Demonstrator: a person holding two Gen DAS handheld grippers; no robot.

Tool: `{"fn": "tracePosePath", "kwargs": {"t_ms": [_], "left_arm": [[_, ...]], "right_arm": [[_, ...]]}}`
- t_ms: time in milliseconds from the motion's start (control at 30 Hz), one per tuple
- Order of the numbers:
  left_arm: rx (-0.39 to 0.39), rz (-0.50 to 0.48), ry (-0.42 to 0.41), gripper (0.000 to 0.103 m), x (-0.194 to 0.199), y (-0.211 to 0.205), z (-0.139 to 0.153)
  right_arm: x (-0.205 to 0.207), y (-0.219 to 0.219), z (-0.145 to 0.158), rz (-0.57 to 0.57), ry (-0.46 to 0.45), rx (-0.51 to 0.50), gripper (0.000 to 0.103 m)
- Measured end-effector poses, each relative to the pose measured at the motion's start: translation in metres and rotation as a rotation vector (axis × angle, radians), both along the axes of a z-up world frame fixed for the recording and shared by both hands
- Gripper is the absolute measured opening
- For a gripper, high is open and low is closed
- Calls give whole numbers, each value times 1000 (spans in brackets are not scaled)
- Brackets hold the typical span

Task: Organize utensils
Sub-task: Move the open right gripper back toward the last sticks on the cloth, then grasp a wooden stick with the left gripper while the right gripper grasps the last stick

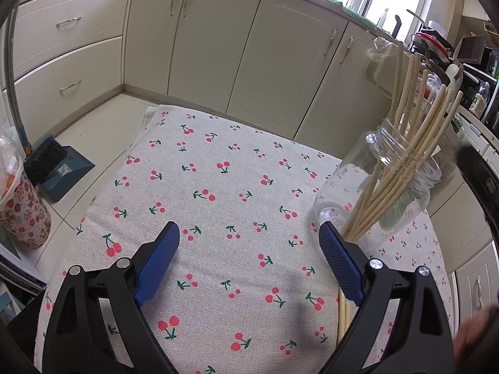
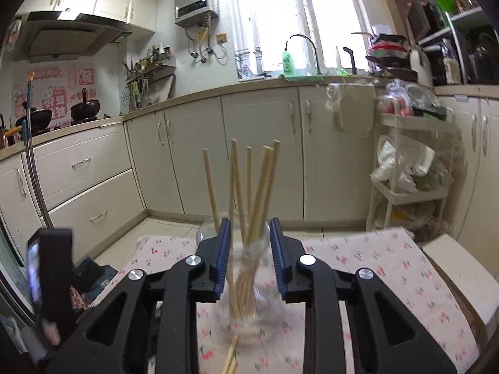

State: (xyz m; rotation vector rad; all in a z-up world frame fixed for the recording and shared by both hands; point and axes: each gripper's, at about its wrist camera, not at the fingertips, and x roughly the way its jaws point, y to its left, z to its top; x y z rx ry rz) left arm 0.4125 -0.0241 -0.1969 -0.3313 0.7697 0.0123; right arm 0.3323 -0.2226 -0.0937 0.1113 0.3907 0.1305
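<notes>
Left wrist view: my left gripper (image 1: 249, 258) is spread wide, nothing between the pads, hovering over the cherry-print cloth (image 1: 218, 187). The glass jar (image 1: 383, 193) stands just beside my right-hand finger, full of upright chopsticks (image 1: 414, 143) leaning toward the far rim. Loose chopsticks (image 1: 343, 318) lie flat on the cloth, mostly hidden under that same finger.

Right wrist view: my right gripper (image 2: 250, 255) sits directly in front of the jar (image 2: 246, 268), jaws parted partway, the jar's neck and the chopstick bundle (image 2: 249, 193) showing in the gap. I can't tell whether the pads touch the glass; nothing looks clamped. Loose chopsticks (image 2: 232, 355) lie on the cloth (image 2: 358, 265) below the jar, near the frame bottom.

Judgement: next is picking up the loose sticks. Grip them near the middle, keep them parallel, tip upright, and drop them into the open side of the mouth. Jar is light and top-heavy, so avoid nudging it.
</notes>
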Motion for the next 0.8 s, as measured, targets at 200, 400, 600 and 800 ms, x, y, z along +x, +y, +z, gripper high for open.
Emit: {"fn": "tracePosePath", "kwargs": {"t_ms": [200,400,600,800], "left_arm": [[-38,11,16,87,3,7,-5],[-67,0,47,87,7,12,-6],[-71,18,86,87,-9,29,-8],[-37,-25,93,87,-23,26,-2]], "right_arm": [[-27,-16,-28,-1,253,1,27],[-27,-7,-63,47,458,-17,27],[-24,11,-73,105,520,-9,27],[-23,22,-79,105,569,-88,27]]}}
